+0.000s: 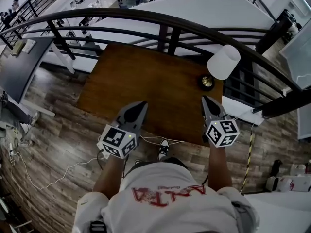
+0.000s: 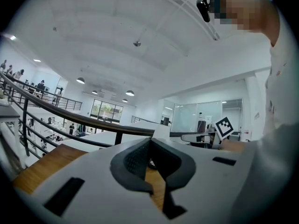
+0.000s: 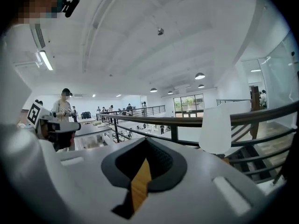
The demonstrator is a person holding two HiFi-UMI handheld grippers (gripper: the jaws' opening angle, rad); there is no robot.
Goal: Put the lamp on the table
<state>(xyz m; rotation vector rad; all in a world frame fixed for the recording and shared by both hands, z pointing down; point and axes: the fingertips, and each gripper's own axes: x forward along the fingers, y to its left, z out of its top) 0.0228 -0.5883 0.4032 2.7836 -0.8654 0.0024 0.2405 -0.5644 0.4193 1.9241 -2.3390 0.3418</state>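
The lamp stands on the brown wooden table [image 1: 146, 76] near its far right corner, with a white shade [image 1: 223, 61] and a dark round base [image 1: 207, 82]. My left gripper [image 1: 141, 104] hovers over the table's near edge, shut with nothing in it. A little short of the lamp's base, my right gripper [image 1: 206, 100] is also shut and empty, apart from the lamp. In the right gripper view the shade [image 3: 216, 129] stands ahead to the right of the jaws' tips [image 3: 145, 141]. The left gripper view shows the shade [image 2: 161, 131] just behind its tips [image 2: 148, 142].
A dark curved railing [image 1: 160, 21] runs right behind the table, with a drop to a lower floor beyond. Cables [image 1: 58, 171] trail over the wood floor at my left. A dark desk [image 1: 19, 67] stands at the far left.
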